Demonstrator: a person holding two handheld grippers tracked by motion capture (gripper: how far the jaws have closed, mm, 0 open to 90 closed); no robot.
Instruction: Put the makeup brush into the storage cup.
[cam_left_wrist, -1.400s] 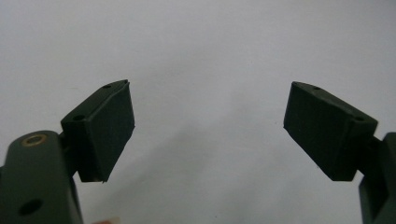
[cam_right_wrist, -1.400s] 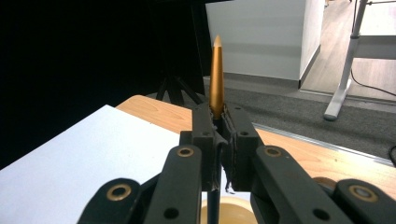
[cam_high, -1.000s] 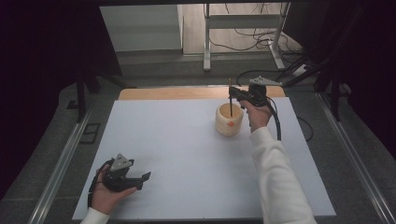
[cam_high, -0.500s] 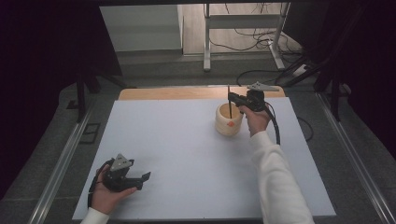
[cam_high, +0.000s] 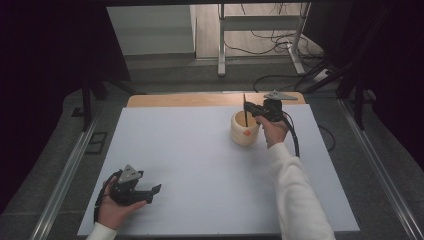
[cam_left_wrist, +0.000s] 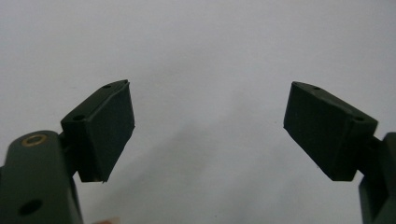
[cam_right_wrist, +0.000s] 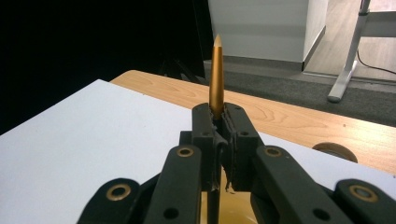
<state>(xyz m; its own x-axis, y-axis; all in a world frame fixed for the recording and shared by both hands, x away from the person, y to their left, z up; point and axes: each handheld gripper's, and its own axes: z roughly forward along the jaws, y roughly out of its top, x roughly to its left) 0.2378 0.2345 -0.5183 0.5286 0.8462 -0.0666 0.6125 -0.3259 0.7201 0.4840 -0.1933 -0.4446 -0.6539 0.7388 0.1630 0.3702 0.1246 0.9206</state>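
The right claw (cam_right_wrist: 218, 122) grips a thin, stiff, light gold stick (cam_right_wrist: 216, 74) upright at mid-shaft above the far cup (cam_high: 244, 129), while the left claw (cam_left_wrist: 208, 130) is wide and empty

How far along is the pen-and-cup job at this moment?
Done: the right gripper is shut on the gold pen and holds it upright. In hand: the pen's lower end stands in the cream cup. Left: letting go of it, apparently. The left gripper rests open on the white mat.
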